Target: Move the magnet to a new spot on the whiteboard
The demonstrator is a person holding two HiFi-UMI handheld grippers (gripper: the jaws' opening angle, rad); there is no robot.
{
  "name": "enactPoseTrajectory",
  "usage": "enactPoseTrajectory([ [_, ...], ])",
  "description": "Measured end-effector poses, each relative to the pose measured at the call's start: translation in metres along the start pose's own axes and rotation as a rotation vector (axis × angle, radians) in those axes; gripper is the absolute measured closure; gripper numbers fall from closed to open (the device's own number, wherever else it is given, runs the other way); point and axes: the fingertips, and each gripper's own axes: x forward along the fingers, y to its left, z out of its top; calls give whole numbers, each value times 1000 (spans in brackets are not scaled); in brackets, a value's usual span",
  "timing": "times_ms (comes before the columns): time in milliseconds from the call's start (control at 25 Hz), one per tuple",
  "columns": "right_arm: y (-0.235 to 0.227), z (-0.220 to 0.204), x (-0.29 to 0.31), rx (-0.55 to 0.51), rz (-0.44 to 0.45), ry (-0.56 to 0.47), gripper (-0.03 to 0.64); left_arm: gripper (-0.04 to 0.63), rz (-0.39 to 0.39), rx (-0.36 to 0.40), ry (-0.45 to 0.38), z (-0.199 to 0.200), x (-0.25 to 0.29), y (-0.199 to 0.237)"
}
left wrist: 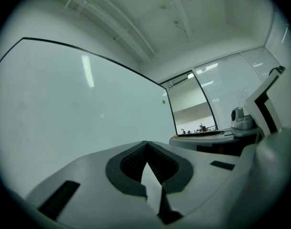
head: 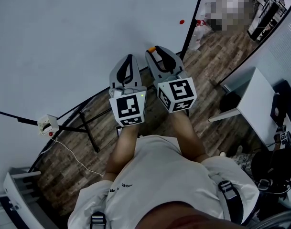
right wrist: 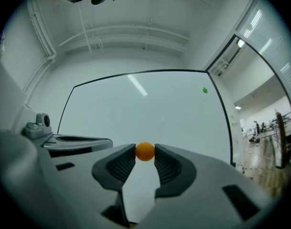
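Orange magnet [right wrist: 145, 152] pinched, not yet on the whiteboard [head: 78, 37]

The left gripper [left wrist: 145, 146] is clenched on nothing. The right gripper [head: 156, 50] grasps the magnet by its very tips, clear of the board. So slight a pinch on a round thing could let it squirt out or snap askew near the board.

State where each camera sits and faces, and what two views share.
Head view: on the person's head, looking steeply down; left tongs, right tongs, arms and shirt show.
Left gripper view: on left tongs, facing the whiteboard; its closed jaws show.
Right gripper view: on right tongs, facing the whiteboard; jaws pinch orange magnet.
Shared: the whiteboard.
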Motion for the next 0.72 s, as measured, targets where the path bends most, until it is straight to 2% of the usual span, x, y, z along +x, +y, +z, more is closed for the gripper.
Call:
enactPoseTrajectory([
  [720,4,-3,-3,0,0,0,485,595,1,-8,4,-5,-4,-1],
])
